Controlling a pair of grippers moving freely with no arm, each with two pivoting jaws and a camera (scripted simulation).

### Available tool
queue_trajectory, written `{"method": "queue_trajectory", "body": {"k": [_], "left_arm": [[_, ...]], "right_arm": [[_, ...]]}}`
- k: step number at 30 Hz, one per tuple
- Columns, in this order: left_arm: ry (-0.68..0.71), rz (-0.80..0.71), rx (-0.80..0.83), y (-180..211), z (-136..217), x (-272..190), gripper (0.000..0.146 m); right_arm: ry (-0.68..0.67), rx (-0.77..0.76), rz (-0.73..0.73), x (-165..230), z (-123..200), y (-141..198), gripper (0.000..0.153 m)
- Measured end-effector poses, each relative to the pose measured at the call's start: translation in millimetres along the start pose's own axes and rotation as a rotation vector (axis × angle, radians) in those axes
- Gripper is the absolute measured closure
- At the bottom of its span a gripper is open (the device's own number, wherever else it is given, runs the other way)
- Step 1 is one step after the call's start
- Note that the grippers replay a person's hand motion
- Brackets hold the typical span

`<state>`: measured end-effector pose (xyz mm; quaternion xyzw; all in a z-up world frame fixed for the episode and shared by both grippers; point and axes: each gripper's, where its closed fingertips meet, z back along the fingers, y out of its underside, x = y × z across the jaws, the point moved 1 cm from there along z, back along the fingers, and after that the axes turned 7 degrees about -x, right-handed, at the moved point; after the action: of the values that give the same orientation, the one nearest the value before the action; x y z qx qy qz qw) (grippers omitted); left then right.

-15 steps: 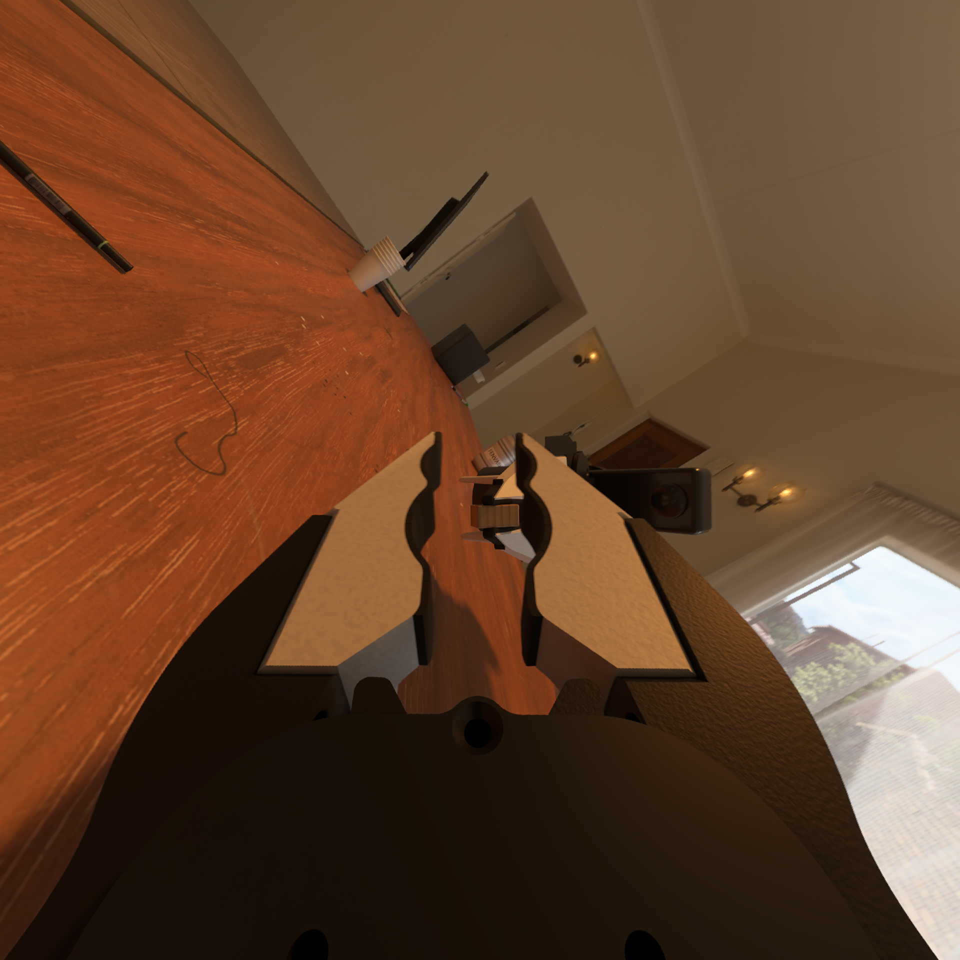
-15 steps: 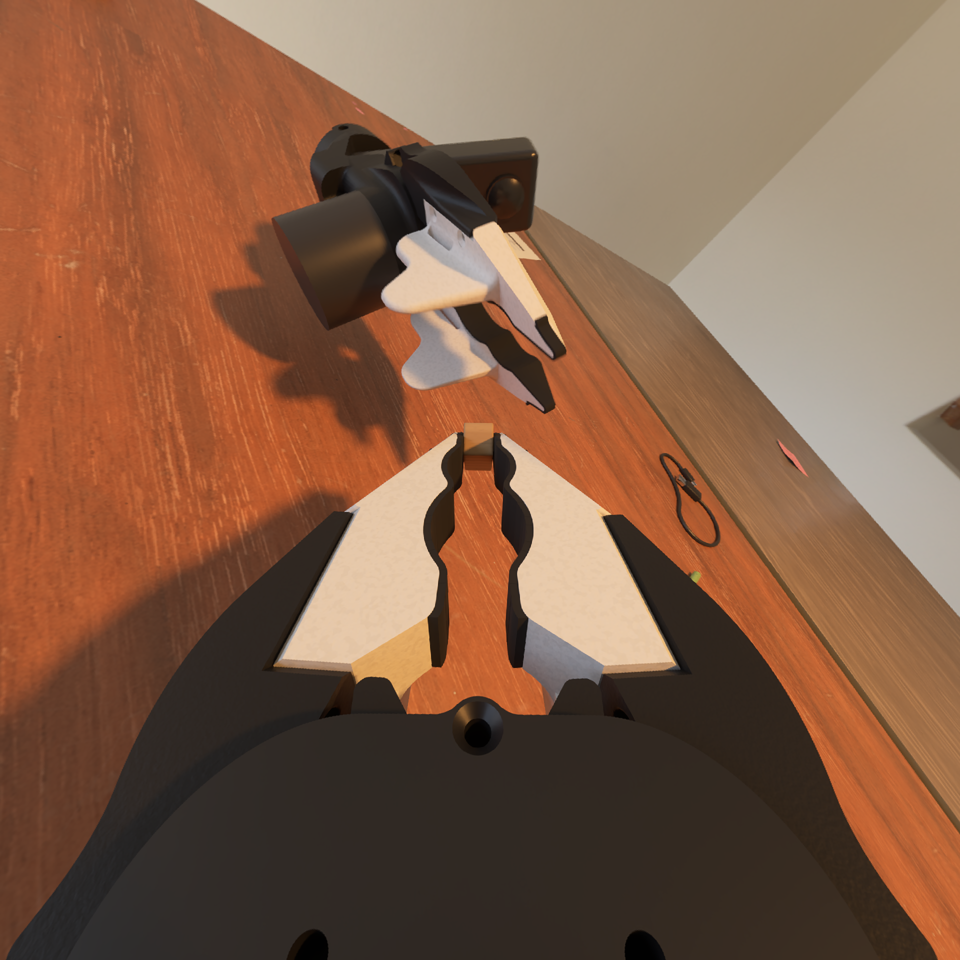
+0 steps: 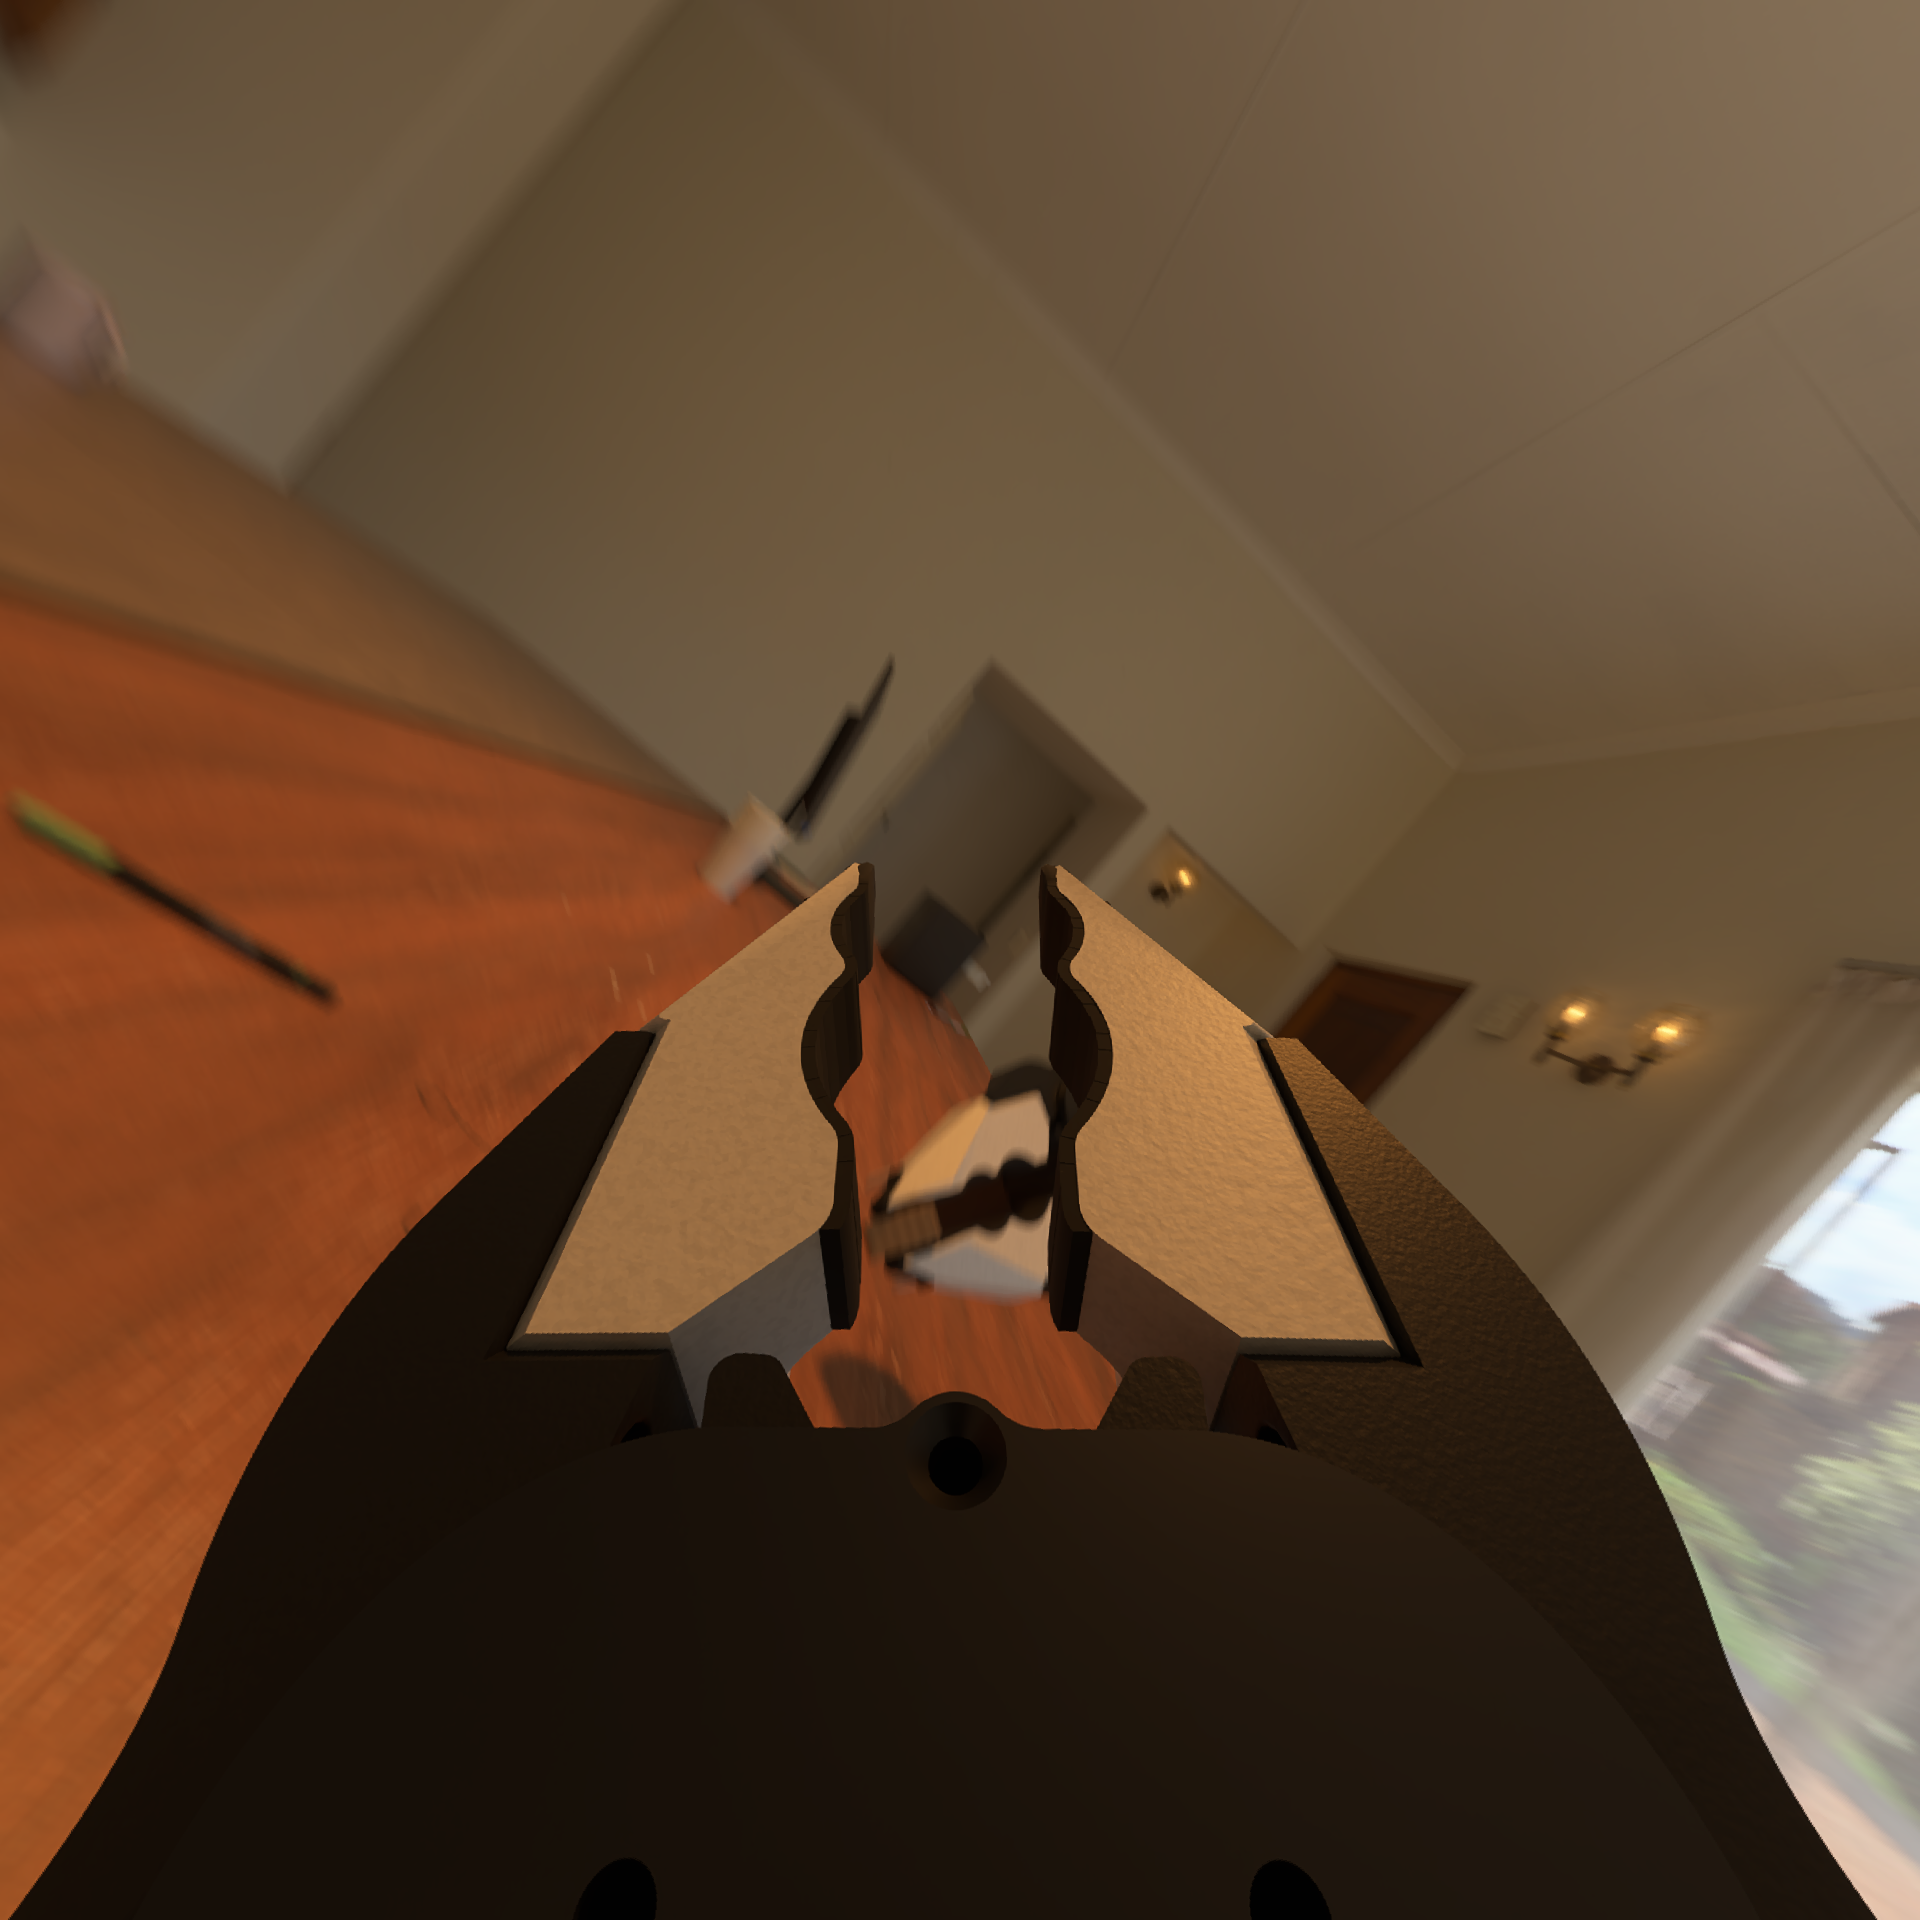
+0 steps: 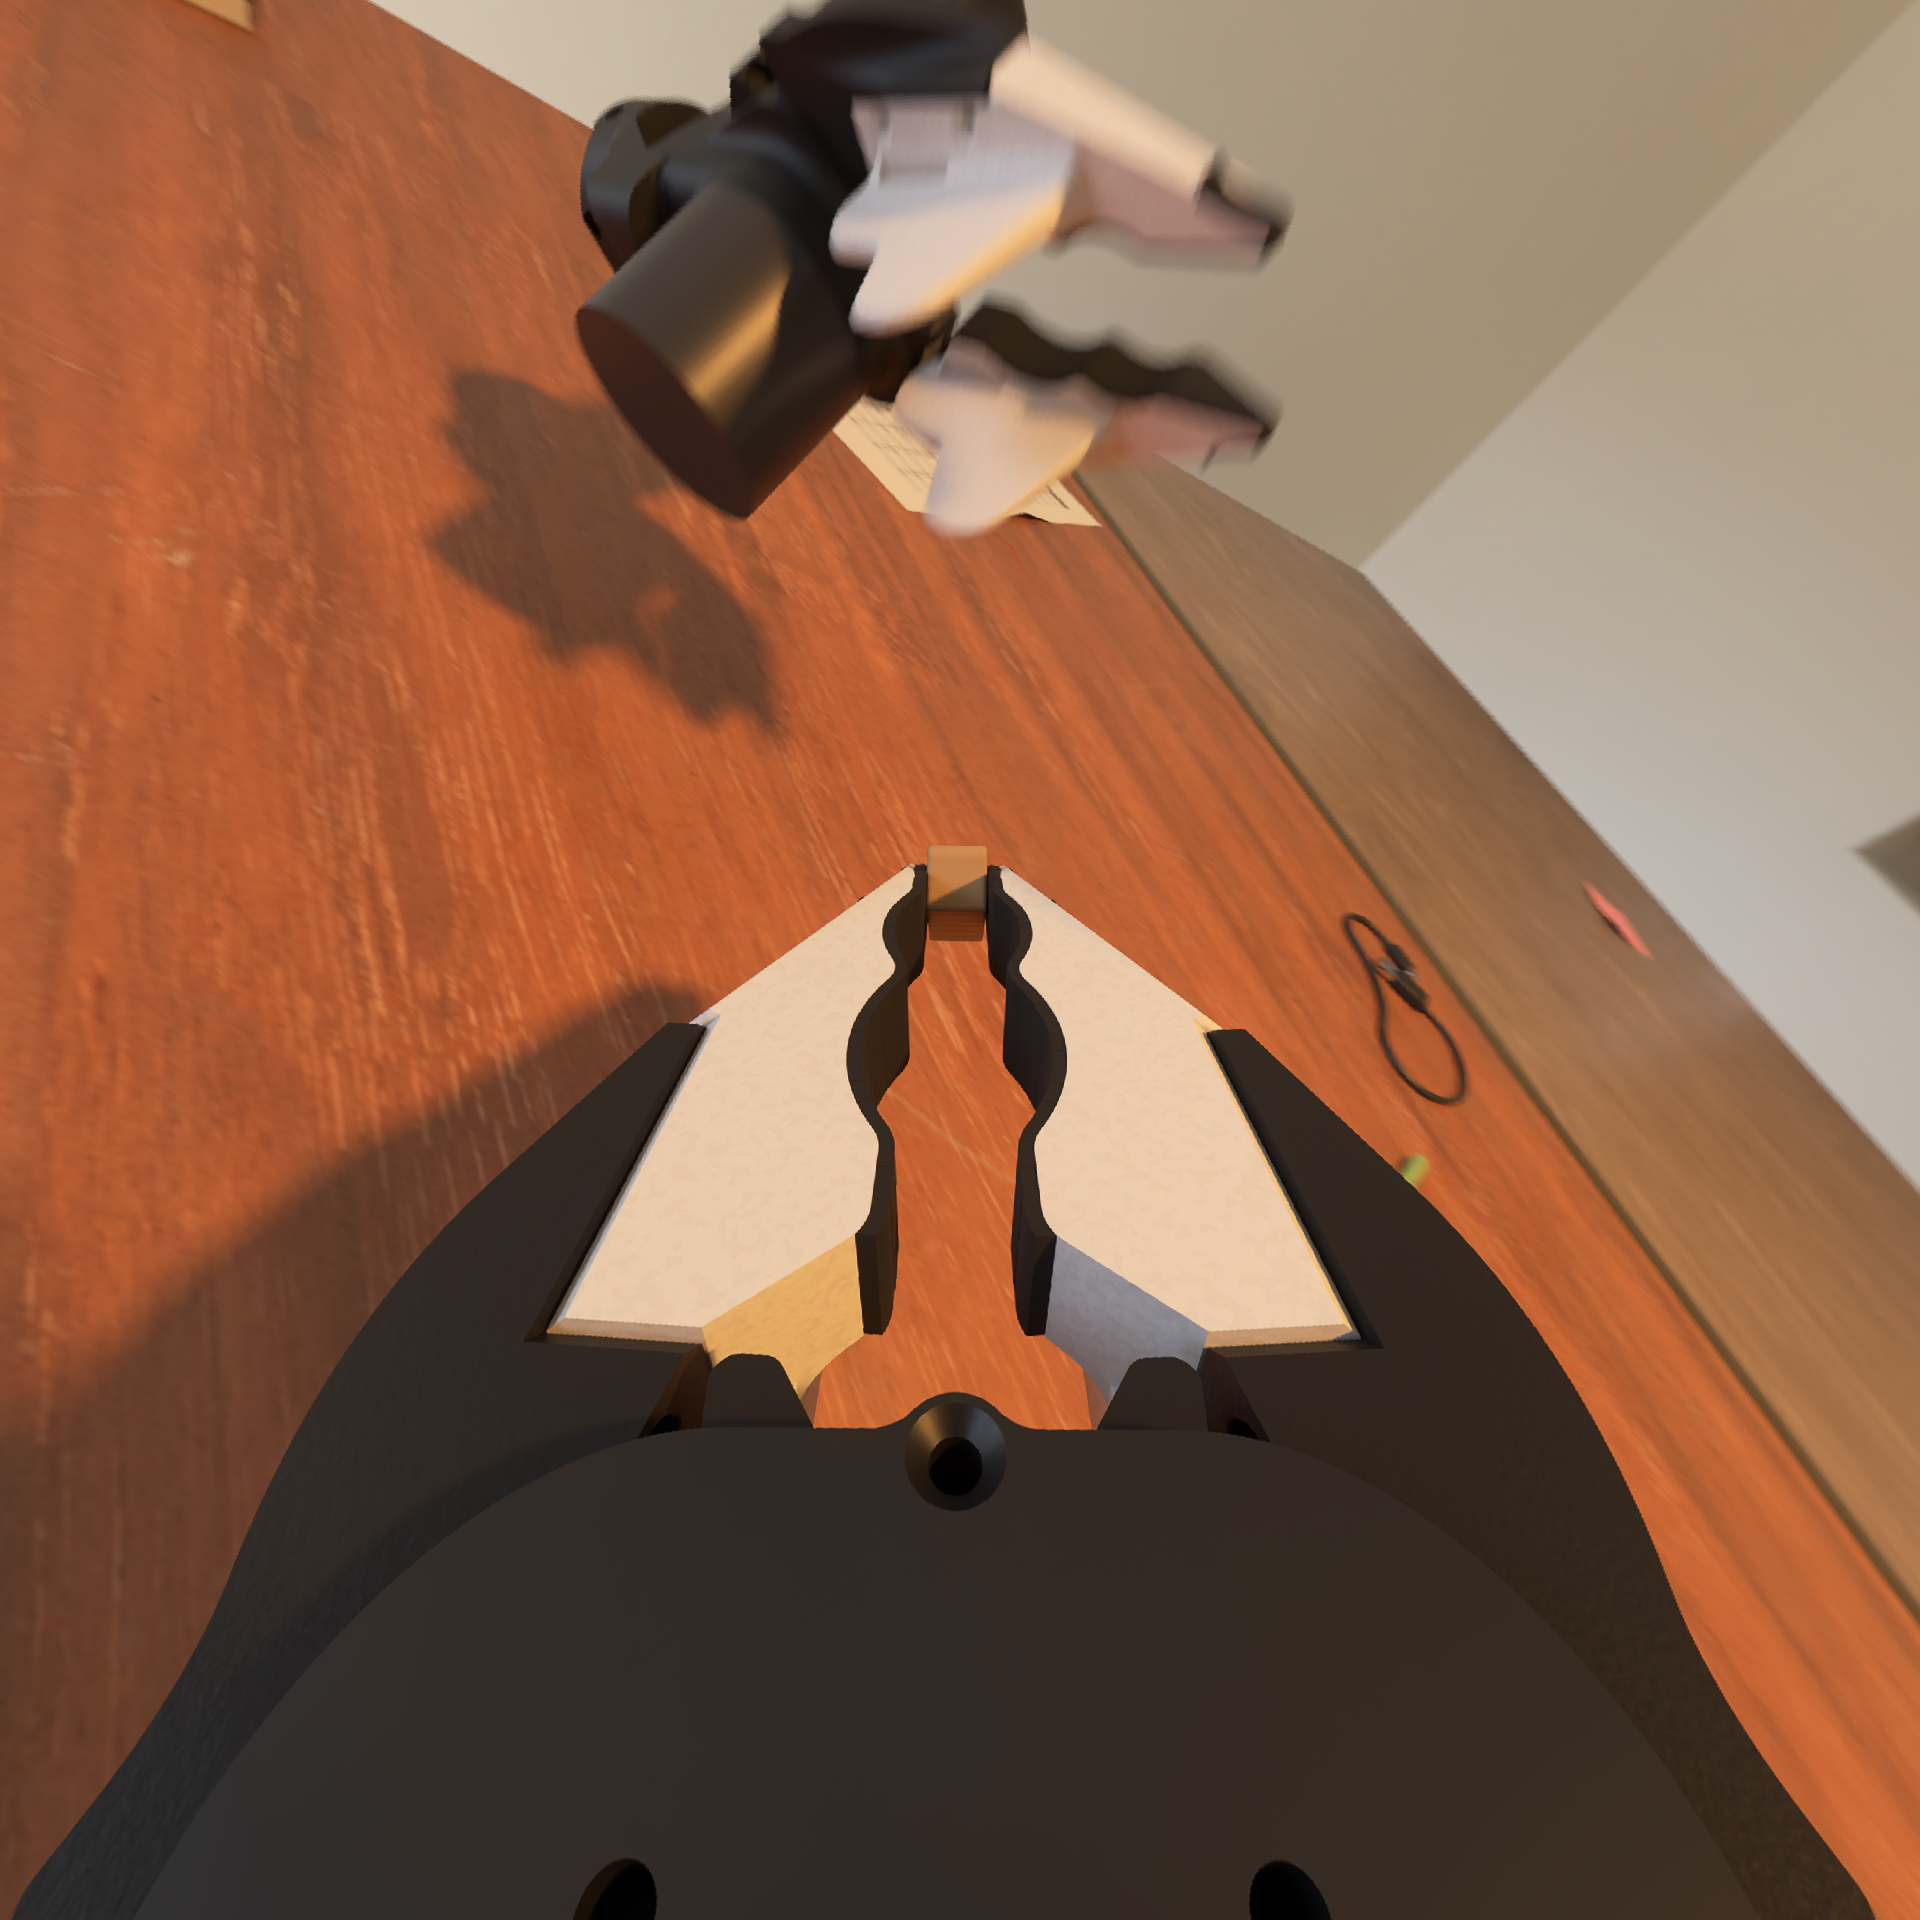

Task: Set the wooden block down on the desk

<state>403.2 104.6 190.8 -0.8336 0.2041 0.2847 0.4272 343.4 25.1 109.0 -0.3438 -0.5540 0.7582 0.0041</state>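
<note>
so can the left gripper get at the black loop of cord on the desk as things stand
Probably yes. The left gripper is open and holds nothing, raised above the desk. The cord loop lies flat with bare wood around it. The right gripper, shut on the wooden block, sits to one side of it.

Two grippers [image 3: 956, 883] [image 4: 956, 883], one wooden block [image 4: 957, 891], one pen [image 3: 171, 899], one paper cup [image 3: 743, 847], one cable loop [image 4: 1403, 1008]

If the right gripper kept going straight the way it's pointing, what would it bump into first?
Probably the desk. The right gripper holds the block at its fingertips and points slantwise at bare wood. The left gripper looks above that line, though depth is unclear.
</note>
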Motion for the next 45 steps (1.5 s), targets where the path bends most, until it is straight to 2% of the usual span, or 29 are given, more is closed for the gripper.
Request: {"method": "queue_trajectory", "body": {"k": [4,7,11,14,17,21,25,29,36,45], "left_arm": [[0.040,-0.262,-0.258,-70,35,-55,0.115],[0.034,-0.439,-0.377,-105,68,-91,0.110],[-0.069,-0.570,-0.479,-134,105,-96,0.109],[-0.049,-0.521,-0.496,-145,119,-94,0.110],[-0.028,-0.491,-0.508,-153,132,-97,0.112],[-0.095,-0.511,-0.506,-156,140,-89,0.112],[-0.102,-0.483,-0.462,-150,132,-78,0.113],[-0.084,-0.442,-0.434,-144,124,-74,0.113],[-0.089,-0.389,-0.331,-129,108,-65,0.112],[-0.075,-0.346,-0.307,-124,103,-60,0.113]], "right_arm": [[-0.134,-0.033,-0.118,23,-30,-10,0.142],[-0.206,-0.039,-0.124,47,-60,-26,0.142],[-0.325,-0.004,-0.100,85,-90,-33,0.142],[-0.447,0.059,-0.146,111,-111,-28,0.142],[-0.502,0.112,-0.122,126,-128,-23,0.142],[-0.538,0.132,-0.106,132,-127,-18,0.142],[-0.506,0.168,-0.086,118,-113,-7,0.142],[-0.517,0.189,-0.187,106,-103,6,0.142],[-0.546,0.249,-0.213,89,-118,19,0.142],[-0.568,0.300,-0.230,82,-128,32,0.142]]}}
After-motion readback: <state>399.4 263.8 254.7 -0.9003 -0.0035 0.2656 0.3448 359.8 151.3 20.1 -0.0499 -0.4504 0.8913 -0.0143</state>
